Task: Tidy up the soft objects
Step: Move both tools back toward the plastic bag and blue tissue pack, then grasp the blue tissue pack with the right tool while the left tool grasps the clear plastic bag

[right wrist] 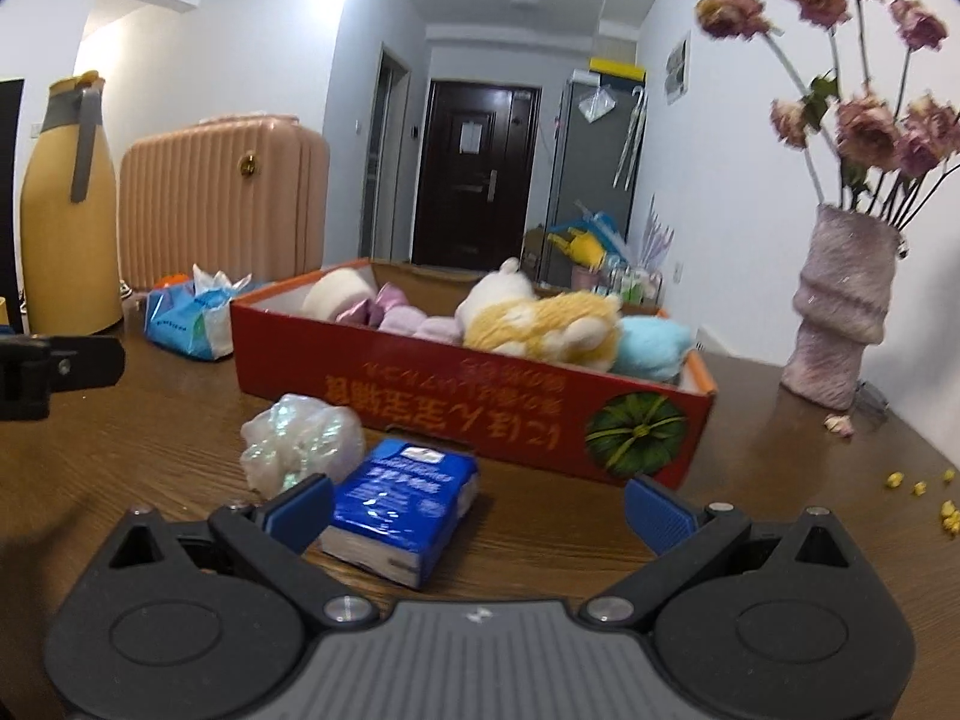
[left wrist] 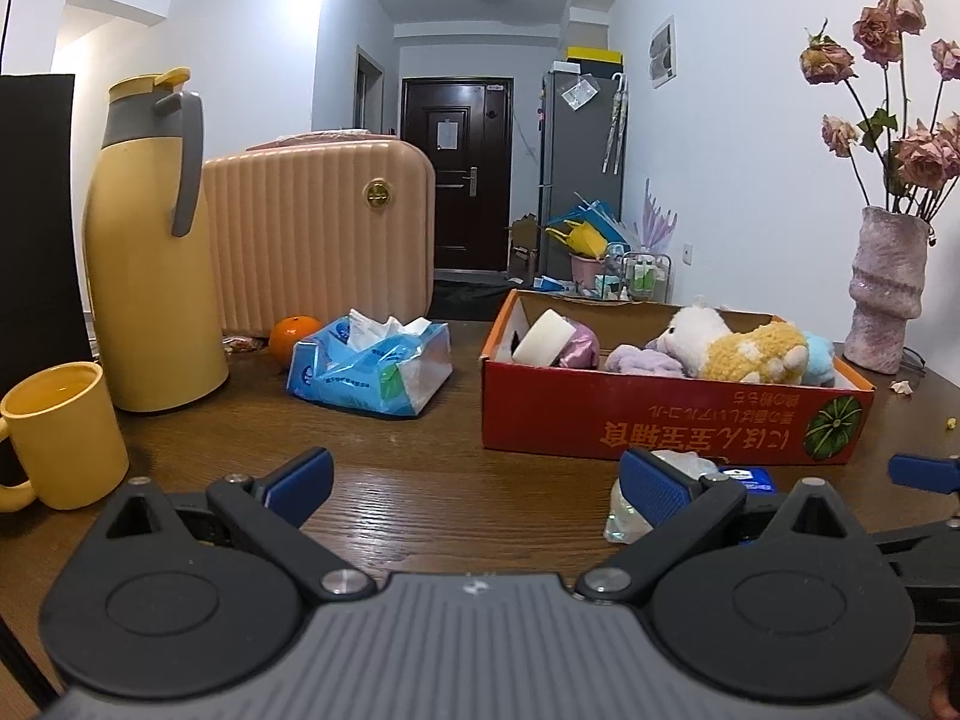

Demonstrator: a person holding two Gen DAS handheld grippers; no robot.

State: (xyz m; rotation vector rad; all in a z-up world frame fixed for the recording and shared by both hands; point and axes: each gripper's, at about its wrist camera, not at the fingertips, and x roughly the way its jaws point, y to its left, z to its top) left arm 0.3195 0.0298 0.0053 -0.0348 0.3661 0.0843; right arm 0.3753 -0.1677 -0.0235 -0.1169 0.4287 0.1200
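Tissue pack point(right wrist: 401, 501) | by right tool point(right wrist: 477, 510) left finger | spread wide

bare table point(left wrist: 420, 456) lies open at near left; red box point(right wrist: 480, 414) blocks the far right.

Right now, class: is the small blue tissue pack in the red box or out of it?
Out. The blue tissue pack lies on the table in front of the red box, beside a crumpled clear wrapper.
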